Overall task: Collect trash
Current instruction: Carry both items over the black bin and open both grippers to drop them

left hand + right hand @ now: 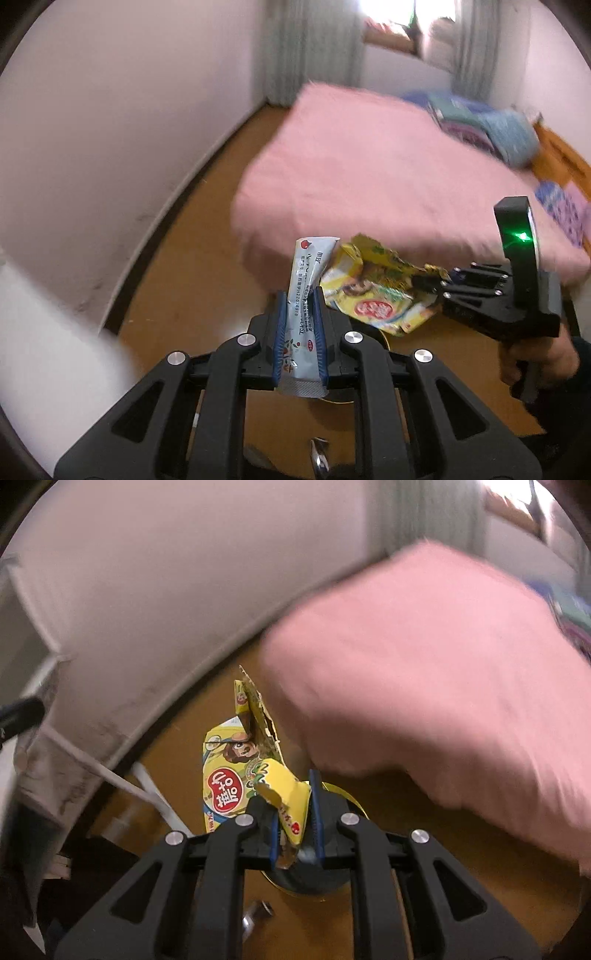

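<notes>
Already both pieces are sitting crookedly in thin pinches, so a quick swing risks shaking one onto the wooden floor (207, 258). Nearest, the left hand-held gripper (300, 332) is clenching a pale blue foil sachet (308, 280); farther right, the right hand-held gripper (295, 812) is clamping a crumpled yellow snack wrapper (229, 775) before the pink bed (388, 166).

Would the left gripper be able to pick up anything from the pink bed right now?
Probably not: the left gripper is shut on a pale wrapper, so its jaws are full, though nothing blocks the way to the bed.
</notes>
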{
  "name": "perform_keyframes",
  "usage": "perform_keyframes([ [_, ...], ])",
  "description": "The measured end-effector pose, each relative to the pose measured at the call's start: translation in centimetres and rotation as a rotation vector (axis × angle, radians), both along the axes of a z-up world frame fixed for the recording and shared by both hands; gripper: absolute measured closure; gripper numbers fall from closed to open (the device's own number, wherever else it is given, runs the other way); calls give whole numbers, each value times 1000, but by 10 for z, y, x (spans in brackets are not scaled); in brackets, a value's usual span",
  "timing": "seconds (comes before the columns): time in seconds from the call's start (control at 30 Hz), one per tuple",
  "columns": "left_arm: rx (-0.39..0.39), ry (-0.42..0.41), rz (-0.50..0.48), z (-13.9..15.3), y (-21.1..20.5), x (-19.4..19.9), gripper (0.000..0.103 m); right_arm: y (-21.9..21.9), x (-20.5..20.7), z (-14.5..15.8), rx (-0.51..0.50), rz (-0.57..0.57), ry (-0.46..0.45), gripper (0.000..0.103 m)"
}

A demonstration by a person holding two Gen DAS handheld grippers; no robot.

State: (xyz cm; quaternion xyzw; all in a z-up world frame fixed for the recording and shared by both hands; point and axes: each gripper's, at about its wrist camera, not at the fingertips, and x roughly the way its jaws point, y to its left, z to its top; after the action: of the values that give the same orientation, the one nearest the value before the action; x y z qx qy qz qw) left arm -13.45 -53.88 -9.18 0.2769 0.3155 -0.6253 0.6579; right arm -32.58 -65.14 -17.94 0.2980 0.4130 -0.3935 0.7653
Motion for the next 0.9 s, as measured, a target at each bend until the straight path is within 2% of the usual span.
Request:
perform_keyframes([
  [0.2,202,29,-78,-98,-71,-18,89,-23,-25,-79,166,-64,94,89],
  [0.33,305,68,-88,-150,-95,-19,90,-22,-16,-107,221,-63,118,89],
  [0.47,355,92,-95,-175,-107,-23,89,-25,-15,-123,248,-61,120,89],
  [0.67,378,122,-92,-191,-98,-19,89,-31,-16,-130,268,-66,103,88],
  [0.73,379,127,-91,-192,-99,-20,89,-31,-18,-128,296,-69,83,77],
  [0.77,381,133,-91,-192,-101,-21,89,-31,-20,-126,297,-76,69,66],
  [0.8,384,141,-94,-189,-101,-20,89,-33,-21,-122,289,-81,63,50],
  [0.87,383,142,-105,-186,-102,-22,89,-33,-22,-111,250,-86,58,39],
  [0.9,381,139,-110,-185,-101,-25,89,-34,-22,-108,244,-88,59,39],
])
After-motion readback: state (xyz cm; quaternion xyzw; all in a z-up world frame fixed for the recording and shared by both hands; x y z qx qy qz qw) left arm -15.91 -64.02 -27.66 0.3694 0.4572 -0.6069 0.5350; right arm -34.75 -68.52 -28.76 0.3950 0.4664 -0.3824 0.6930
